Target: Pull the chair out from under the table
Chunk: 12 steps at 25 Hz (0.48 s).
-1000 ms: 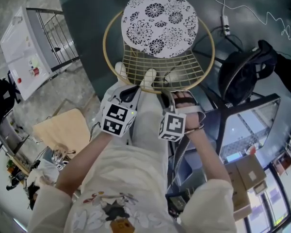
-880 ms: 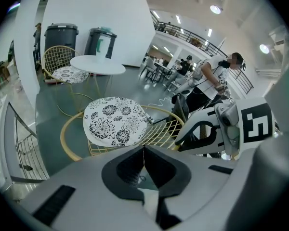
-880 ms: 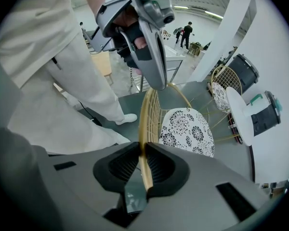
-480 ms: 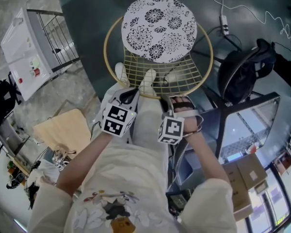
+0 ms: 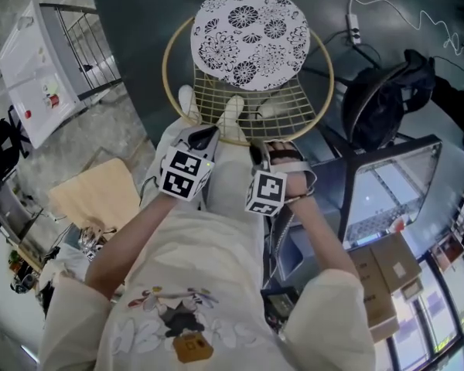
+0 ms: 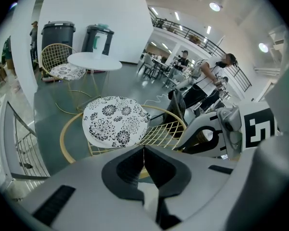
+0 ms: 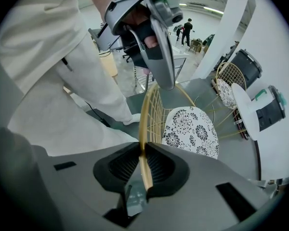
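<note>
The chair has a gold wire frame (image 5: 170, 56) and a round black-and-white flowered cushion (image 5: 251, 33). It stands on the dark floor in front of my feet. My right gripper (image 5: 259, 151) is shut on the near rim, and the thin gold rim (image 7: 145, 114) runs straight between its pads (image 7: 130, 165). My left gripper (image 5: 203, 139) hangs at the same rim, a hand's width to the left. Its jaws (image 6: 143, 153) meet with nothing seen between them. The cushion (image 6: 115, 121) lies just beyond.
A glass-topped table (image 5: 387, 188) with a dark frame stands at my right, with cardboard boxes (image 5: 387, 273) beside it. A black bag (image 5: 387, 103) sits behind it. A white cart (image 5: 39, 68) and a wooden stool (image 5: 97, 195) are on the left. Cables (image 5: 356, 29) trail on the floor.
Both grippers stay at the chair's near rim, and the left one has shifted only a little. The right gripper's hold on the rim looks the same.
</note>
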Tool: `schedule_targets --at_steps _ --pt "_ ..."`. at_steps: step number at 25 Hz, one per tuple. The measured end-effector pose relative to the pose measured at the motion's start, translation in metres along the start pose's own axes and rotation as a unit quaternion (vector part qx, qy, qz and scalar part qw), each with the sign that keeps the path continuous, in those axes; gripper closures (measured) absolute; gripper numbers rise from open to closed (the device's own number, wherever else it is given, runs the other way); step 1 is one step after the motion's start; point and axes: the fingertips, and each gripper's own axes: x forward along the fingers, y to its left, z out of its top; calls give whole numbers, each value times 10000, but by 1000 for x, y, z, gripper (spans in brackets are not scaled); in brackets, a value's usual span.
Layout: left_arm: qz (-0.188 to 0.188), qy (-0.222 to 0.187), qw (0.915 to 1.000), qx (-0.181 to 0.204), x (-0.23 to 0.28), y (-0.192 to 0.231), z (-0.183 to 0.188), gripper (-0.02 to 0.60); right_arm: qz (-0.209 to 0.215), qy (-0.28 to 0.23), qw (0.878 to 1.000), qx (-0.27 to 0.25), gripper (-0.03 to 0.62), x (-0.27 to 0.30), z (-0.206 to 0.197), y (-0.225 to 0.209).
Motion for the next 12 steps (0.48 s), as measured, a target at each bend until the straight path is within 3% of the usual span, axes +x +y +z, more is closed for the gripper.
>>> schedule_targets --at_steps 12 --pt "-64 124 9998 -107 3 4 12 572 302 11 9995 120 537 -4 3 -2"
